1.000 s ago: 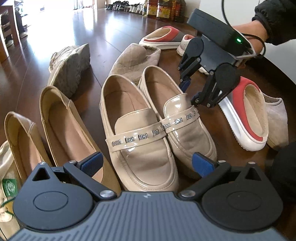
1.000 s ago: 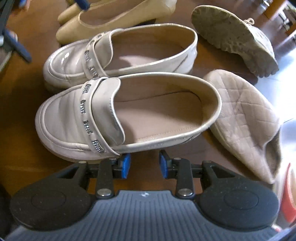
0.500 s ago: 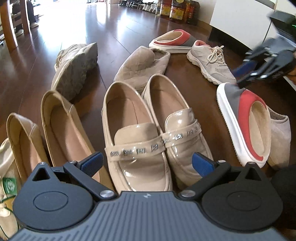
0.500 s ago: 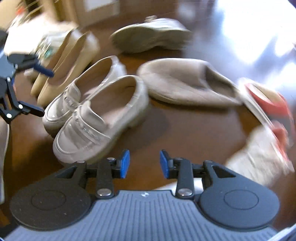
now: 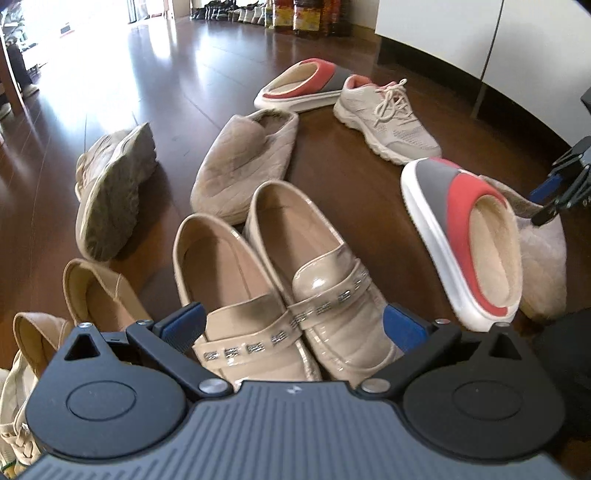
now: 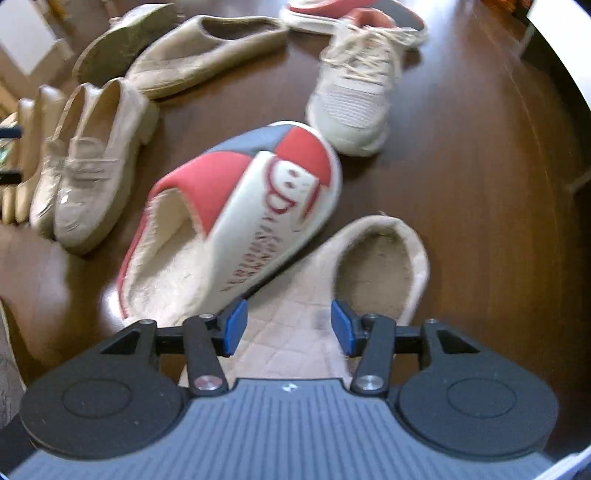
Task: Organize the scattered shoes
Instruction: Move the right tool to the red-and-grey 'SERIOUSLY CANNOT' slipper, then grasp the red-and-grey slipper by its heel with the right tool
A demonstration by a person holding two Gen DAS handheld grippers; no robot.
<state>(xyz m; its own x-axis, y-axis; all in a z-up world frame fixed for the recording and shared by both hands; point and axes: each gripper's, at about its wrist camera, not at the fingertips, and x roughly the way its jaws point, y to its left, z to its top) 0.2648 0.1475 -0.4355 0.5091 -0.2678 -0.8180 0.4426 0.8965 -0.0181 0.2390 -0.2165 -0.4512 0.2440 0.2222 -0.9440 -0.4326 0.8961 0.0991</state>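
Observation:
My left gripper (image 5: 293,325) hangs open just above the toes of a glossy beige loafer pair (image 5: 280,280), touching neither. My right gripper (image 6: 290,323) hovers over a quilted beige slipper (image 6: 373,266), its jaws opening and pressing on nothing. A red, grey and white slipper (image 6: 240,206) leans tilted on that quilted slipper. In the left wrist view the same red slipper (image 5: 469,229) lies right of the loafers, with the right gripper (image 5: 554,199) at the frame's edge. The matching red slipper (image 5: 303,85), a white sneaker (image 5: 388,122) and the other quilted slipper (image 5: 243,162) lie farther off.
An overturned sneaker (image 5: 110,188) and two beige flats (image 5: 99,295) lie left of the loafers, with a cloth bag (image 5: 14,387) at the bottom left. A white cabinet (image 5: 461,44) lines the right side. More shoes and bottles (image 5: 280,13) stand along the far wall of the wooden floor.
The right gripper swung from beside the loafers over to the red and quilted slippers, rolling as it went, and its jaws widened. The left gripper drew back and rose slightly, still open.

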